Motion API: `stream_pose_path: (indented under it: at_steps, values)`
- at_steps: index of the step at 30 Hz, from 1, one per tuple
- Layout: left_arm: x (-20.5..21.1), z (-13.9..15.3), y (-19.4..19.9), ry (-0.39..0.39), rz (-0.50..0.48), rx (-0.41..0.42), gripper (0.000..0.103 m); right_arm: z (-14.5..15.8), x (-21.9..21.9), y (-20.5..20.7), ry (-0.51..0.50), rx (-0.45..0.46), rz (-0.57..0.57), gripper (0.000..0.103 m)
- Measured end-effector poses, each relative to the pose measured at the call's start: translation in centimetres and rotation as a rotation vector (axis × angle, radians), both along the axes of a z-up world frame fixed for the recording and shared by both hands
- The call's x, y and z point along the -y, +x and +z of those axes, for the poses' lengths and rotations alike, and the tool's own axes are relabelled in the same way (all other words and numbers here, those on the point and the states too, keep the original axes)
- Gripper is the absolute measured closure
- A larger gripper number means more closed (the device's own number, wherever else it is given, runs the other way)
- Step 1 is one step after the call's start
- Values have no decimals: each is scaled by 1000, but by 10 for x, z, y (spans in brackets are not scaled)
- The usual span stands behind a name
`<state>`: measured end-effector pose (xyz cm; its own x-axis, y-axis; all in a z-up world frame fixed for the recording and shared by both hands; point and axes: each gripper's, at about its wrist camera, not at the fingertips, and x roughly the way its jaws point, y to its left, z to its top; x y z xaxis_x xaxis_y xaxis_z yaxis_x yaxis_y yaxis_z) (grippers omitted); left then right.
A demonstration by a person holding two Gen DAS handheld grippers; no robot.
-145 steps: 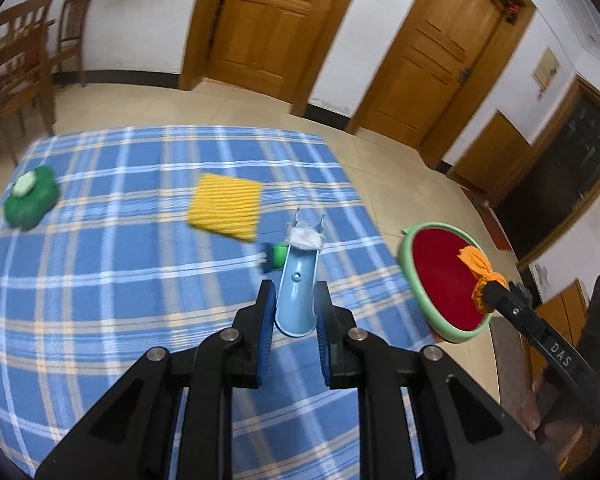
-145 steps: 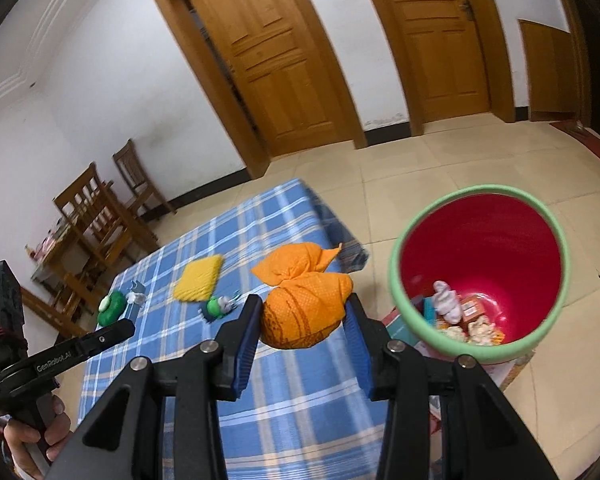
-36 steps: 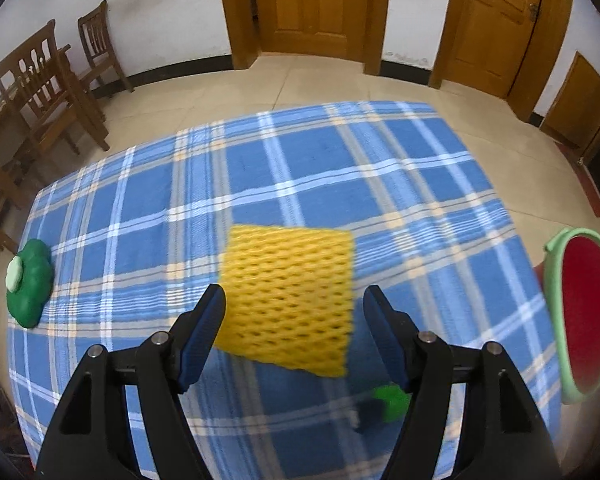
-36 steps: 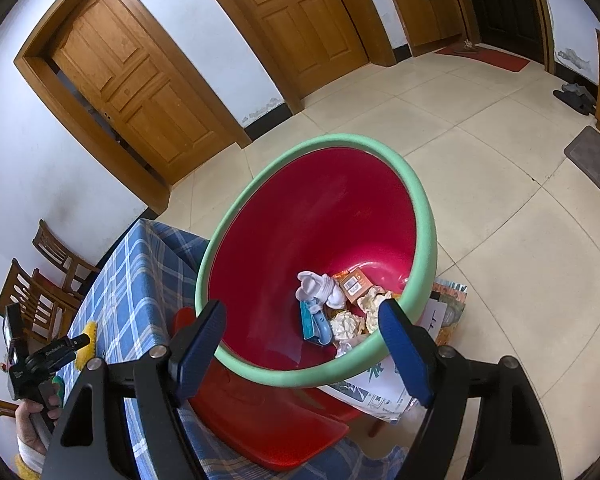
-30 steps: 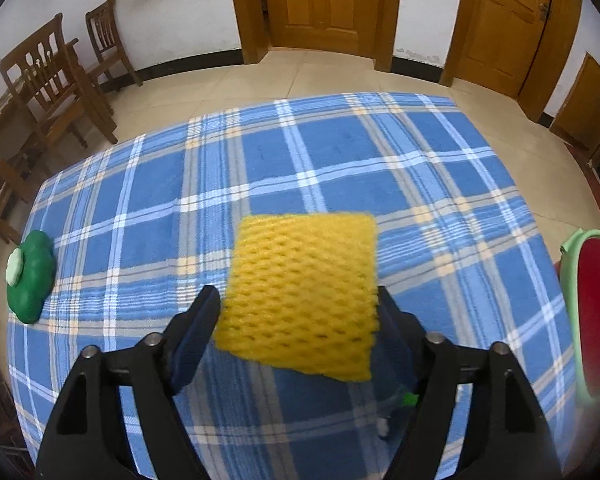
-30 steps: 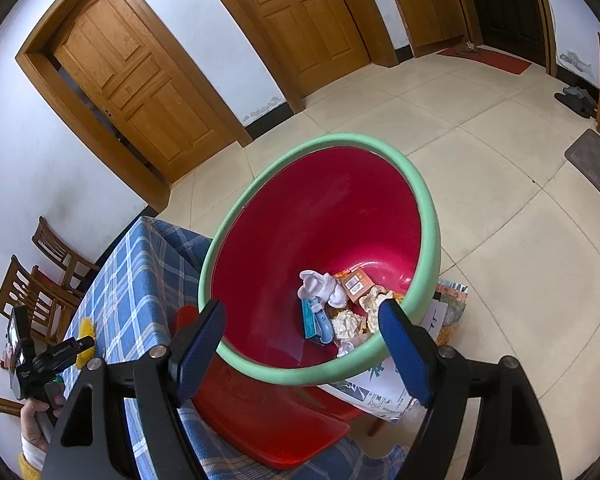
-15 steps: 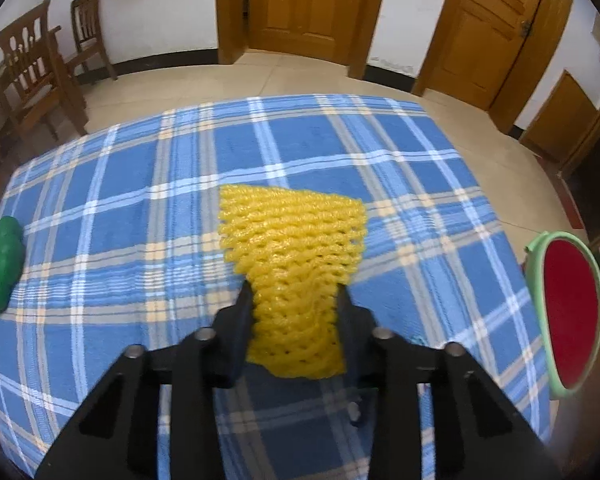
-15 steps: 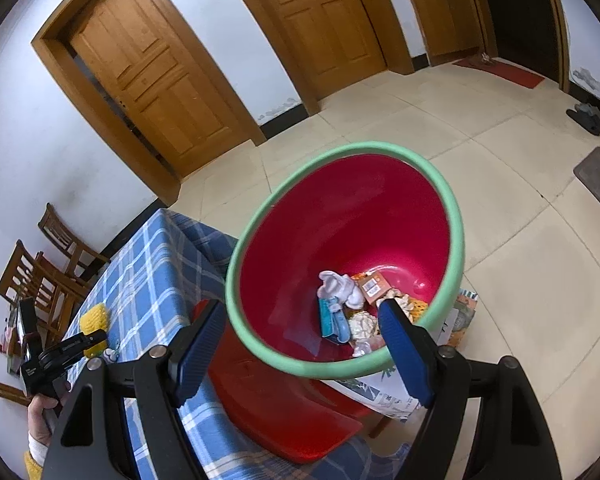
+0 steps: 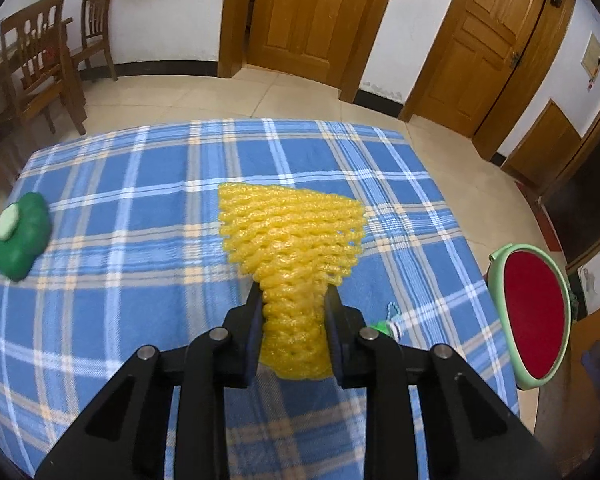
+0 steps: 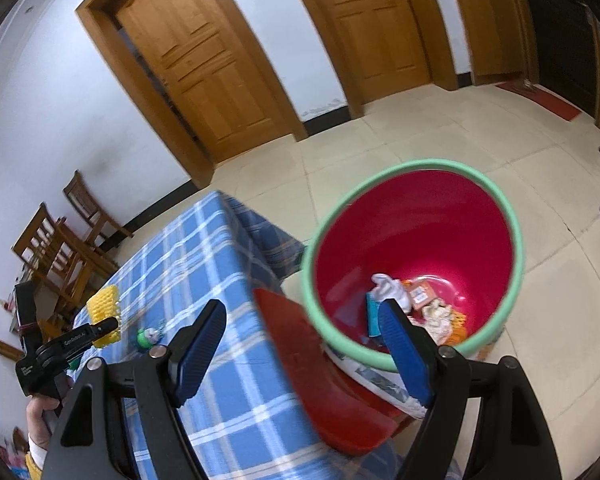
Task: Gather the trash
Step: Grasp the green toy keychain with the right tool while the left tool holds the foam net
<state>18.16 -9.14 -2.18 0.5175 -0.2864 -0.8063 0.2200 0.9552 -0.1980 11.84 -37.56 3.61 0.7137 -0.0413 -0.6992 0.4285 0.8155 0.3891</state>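
A yellow foam net [image 9: 292, 232] hangs bunched between the pads of my left gripper [image 9: 294, 300], lifted off the blue plaid tablecloth [image 9: 140, 200]. The jaws are still closing and squeeze its lower part narrow. From the right wrist view the same net [image 10: 104, 304] shows at the tip of the left gripper [image 10: 108, 328], held by a person's hand. My right gripper [image 10: 302, 308] is open and holds nothing, above the table's corner. Beside it stands the red bin with a green rim [image 10: 516, 240], with several pieces of trash [image 10: 400, 292] at its bottom.
A small green and white scrap [image 9: 384, 326] lies on the cloth just right of the left fingers. A green flower-shaped object [image 9: 20, 236] sits at the far left. A red seat [image 10: 320, 380] stands between table and bin [image 9: 496, 264]. Wooden chairs [image 9: 40, 68] stand beyond the table.
My left jaws have closed on the yellow net, pinching it narrow and raising it off the cloth. My right gripper has pulled back from the bin toward the table, still open.
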Motion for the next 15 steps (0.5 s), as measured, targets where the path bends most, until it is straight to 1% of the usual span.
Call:
stream_pose_path:
  at_steps: [9, 12, 15]
  values:
    - [-34, 12, -21, -30, 63, 19, 75, 17, -51, 33, -28, 19, 130, 22]
    - [-46, 12, -25, -40, 90, 17, 75, 17, -68, 45, -38, 19, 175, 23]
    - [-57, 12, -31, -33, 115, 21, 75, 14, -86, 57, -46, 12, 221, 23]
